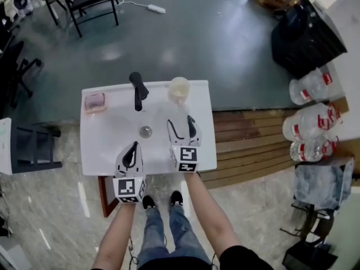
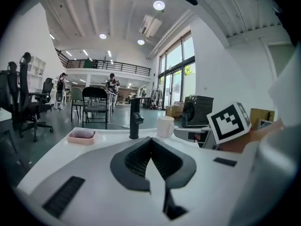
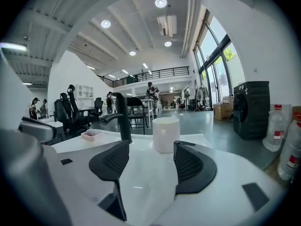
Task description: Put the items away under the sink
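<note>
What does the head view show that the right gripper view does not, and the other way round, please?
Only the head view shows the round metal drain in the white sink top, and the person's black shoes on the floor below.
Only the right gripper view shows the round ceiling lights and the black mezzanine railing.
Both show the white cylindrical cup, the black faucet, the pink soap dish and the right gripper with its jaws apart and empty.
</note>
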Demonstrator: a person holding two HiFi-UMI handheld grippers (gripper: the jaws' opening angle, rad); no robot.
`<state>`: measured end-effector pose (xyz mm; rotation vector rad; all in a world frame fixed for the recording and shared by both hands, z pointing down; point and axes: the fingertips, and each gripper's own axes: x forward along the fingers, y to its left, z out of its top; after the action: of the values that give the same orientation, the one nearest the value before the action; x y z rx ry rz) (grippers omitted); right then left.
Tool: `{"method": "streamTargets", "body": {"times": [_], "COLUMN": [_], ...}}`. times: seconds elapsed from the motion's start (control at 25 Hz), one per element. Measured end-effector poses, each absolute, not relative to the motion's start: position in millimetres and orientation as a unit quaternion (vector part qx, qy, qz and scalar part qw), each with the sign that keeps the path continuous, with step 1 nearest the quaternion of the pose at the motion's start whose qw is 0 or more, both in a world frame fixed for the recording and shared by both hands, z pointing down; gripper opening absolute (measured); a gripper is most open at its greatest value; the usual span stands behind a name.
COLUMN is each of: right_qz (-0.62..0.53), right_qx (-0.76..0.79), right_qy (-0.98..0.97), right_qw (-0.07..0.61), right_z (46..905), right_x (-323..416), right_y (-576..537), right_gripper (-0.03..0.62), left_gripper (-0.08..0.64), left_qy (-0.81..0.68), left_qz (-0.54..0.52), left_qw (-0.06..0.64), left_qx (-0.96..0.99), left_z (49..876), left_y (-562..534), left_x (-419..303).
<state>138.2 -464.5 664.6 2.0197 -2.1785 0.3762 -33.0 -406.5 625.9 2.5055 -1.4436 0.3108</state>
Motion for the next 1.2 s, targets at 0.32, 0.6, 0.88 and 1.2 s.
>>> {"method": "streamTargets", "body": {"times": [0.32,0.6,0.88,1.2], "right_qz": [0.111,0.078,0.063,0.036], "right_qx": [0.691,0.708,0.659,0.630], "right_qy": [-0.710,-0.694,-0.743,-0.773], "right_qw": [0.081,0.105,0.100,0.058], "right_z": [679.3,680.2,671.0,627.8], "right_x": [146.4,157.1,136.2,117.2], "right_y": [-514.6,-535.1,-528.0,-490.8], "right_gripper": [0.201,0.064,0.052,0.040], "left_gripper": [0.006,0.006,0.006,0.006], "left_qy": [-0.490,-0.489,-0.492,-0.501], "left_qz": [0.113,0.120,0.112,0.107], "left_qw": [0.111,0.117,0.125,0.120], "left_qx": [0.857,0.856,0.854,0.850], "left_z": [653.5,667.2,662.7,646.3], "left_y": [-418.9,-411.1,-396.3,-371.9], "left_x": [-28.2,-38.9,-48.3,-60.0]}}
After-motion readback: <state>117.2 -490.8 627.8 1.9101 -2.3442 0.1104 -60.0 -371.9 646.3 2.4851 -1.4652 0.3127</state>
